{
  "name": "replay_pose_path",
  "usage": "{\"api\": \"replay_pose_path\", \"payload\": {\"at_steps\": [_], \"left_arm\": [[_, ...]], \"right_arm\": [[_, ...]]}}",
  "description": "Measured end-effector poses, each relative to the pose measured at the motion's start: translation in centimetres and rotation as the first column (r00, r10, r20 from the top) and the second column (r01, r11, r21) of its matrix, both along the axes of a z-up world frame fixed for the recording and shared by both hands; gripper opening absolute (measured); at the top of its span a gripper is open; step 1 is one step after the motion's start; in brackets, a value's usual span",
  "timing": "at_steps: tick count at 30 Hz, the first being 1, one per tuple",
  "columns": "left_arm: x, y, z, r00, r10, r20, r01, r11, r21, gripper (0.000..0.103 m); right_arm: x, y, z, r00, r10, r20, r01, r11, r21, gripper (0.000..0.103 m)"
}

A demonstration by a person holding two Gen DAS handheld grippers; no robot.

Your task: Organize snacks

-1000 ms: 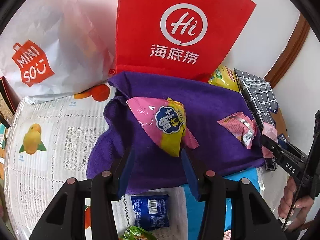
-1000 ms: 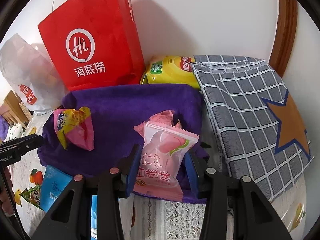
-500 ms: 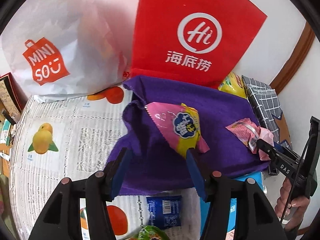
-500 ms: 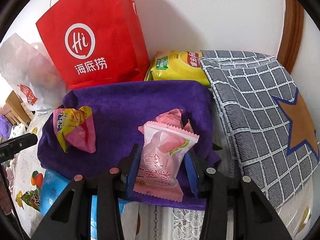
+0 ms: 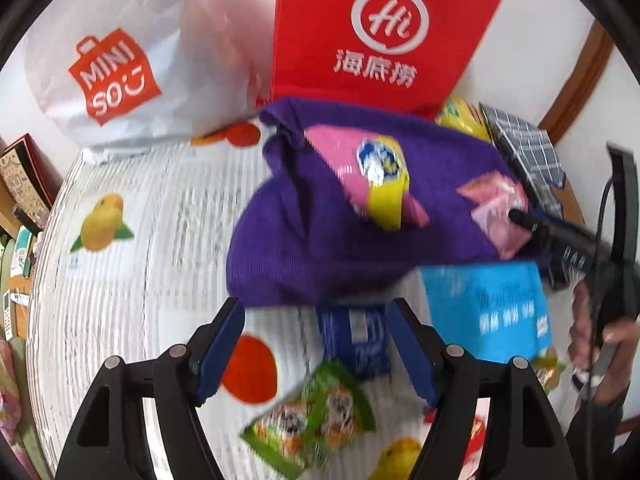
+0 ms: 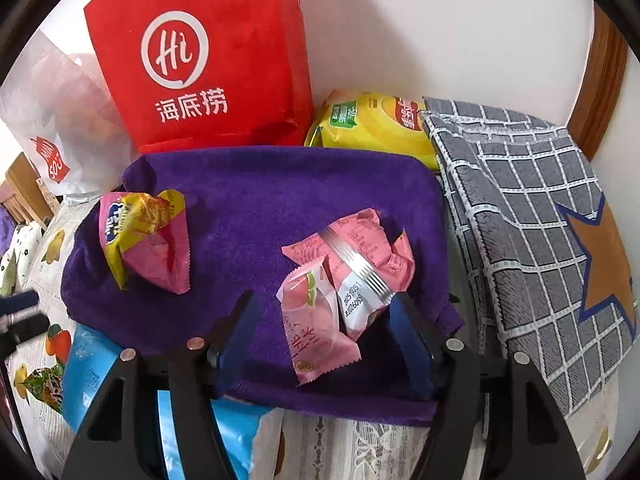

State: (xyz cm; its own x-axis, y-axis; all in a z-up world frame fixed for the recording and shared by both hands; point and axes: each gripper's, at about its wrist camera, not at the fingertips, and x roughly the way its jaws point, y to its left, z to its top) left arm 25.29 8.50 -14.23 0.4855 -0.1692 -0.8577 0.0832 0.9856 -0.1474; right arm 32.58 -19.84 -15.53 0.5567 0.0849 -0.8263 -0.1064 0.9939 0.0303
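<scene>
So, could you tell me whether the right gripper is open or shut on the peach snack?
Open. The right gripper has just been opening; the pink peach snack lies between its blue pads on the purple towel, pads clear of it.

2 pink peach snack packets [image 6: 344, 280] are seen lying overlapped on the right part of the purple towel [image 6: 280, 184], one tipped against the other, its silver seam facing up. A pink-and-yellow snack packet [image 6: 142, 236] is crumpled on the towel's left part, well apart from them. A yellow chip bag [image 6: 372, 128] is wedged behind the towel. A large light-blue pack [image 5: 484, 312], a small dark-blue packet [image 5: 352, 336] and a green packet [image 5: 312, 420] are laid on the tablecloth in front of the towel.
</scene>
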Motion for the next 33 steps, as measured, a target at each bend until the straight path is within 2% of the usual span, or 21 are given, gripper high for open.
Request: {"api": "replay_pose_path", "payload": {"at_steps": [6,12,13,15,16,17,27,33], "left_arm": [[-2.9,0.4,-1.4,0.999,-0.031,-0.028,0.03,0.999,-0.019,0.073],[-4.5,0.1,-3.7,0.997,-0.038,-0.067,0.04,0.999,0.02,0.071],[-4.6,0.0,-4.0,0.997,-0.035,-0.075,0.037,0.999,0.031,0.062],[-4.8,-0.1,-4.3,0.997,-0.034,-0.069,0.037,0.998,0.043,0.059],[-5.1,-0.2,-4.2,0.998,-0.039,-0.056,0.042,0.998,0.043,0.054],[-5.3,-0.3,-4.0,0.998,-0.044,-0.05,0.046,0.998,0.037,0.053],[-6.4,0.2,0.2,0.999,-0.02,0.048,0.02,1.0,-0.002,0.052],[-4.5,0.3,2.7,0.995,-0.005,0.102,0.007,1.0,-0.024,0.052]], "right_arm": [[-2.7,-0.1,1.7,0.999,-0.017,0.043,0.017,1.0,0.004,0.067],[-5.9,-0.3,2.6,0.998,-0.028,0.064,0.029,0.999,-0.017,0.067],[-6.3,-0.4,2.7,0.997,-0.028,0.066,0.03,0.999,-0.018,0.067],[-7.6,-0.8,2.7,0.997,-0.037,0.066,0.039,0.999,-0.029,0.067],[-7.8,-0.9,2.6,0.997,-0.04,0.063,0.042,0.999,-0.032,0.067],[-8.3,-1.1,2.6,0.997,-0.044,0.06,0.046,0.998,-0.035,0.067],[-11.7,-3.3,3.0,0.995,-0.083,0.061,0.084,0.996,-0.001,0.067],[-12.3,-4.4,3.3,0.995,-0.081,0.065,0.082,0.997,-0.003,0.067]]}}
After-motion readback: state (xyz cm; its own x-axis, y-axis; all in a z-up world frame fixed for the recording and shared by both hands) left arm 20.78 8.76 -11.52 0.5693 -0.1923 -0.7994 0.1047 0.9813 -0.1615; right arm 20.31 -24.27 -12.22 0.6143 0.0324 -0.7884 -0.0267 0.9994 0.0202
